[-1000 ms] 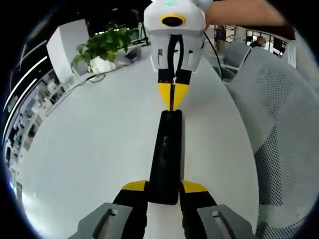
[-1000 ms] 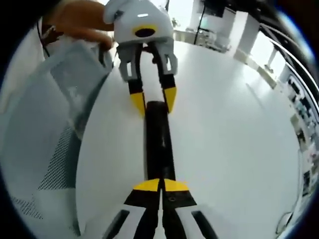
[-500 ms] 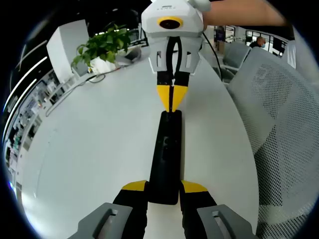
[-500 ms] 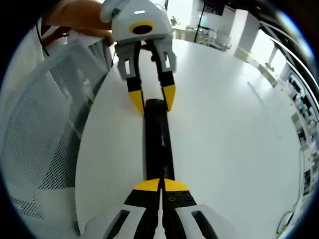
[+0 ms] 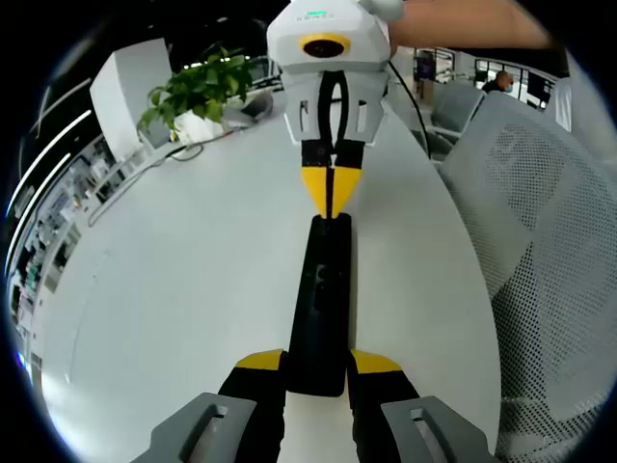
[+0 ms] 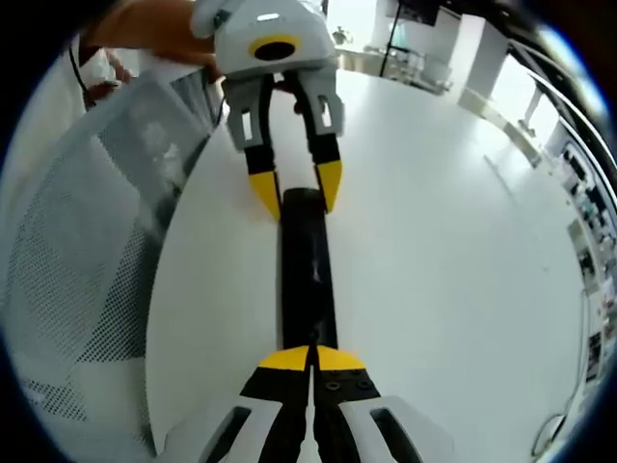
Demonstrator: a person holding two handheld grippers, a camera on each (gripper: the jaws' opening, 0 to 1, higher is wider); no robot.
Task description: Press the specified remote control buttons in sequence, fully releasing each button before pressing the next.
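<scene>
A long black remote control [image 5: 323,289] lies on the white table [image 5: 174,289]. My left gripper [image 5: 318,362] has its yellow-tipped jaws against both sides of the remote's near end, shut on it. From the top comes my right gripper [image 5: 331,198], shut, its joined yellow tips at the remote's far end. In the right gripper view the remote control [image 6: 308,270] runs straight away from my shut right gripper [image 6: 310,359], whose tips sit over its near end. My left gripper [image 6: 298,190] clasps the far end there.
A grey mesh chair [image 5: 540,241] stands against the table's edge, seen again as the chair [image 6: 87,251]. A potted plant [image 5: 198,87] and a cable [image 5: 183,149] sit at the table's far side. A hand [image 6: 154,29] holds the left gripper. Open table [image 6: 443,241] spreads beside the remote.
The right gripper's body has shifted slightly up and left in the left gripper view, its tips staying at the remote's far end. The left gripper and the remote have not moved.
</scene>
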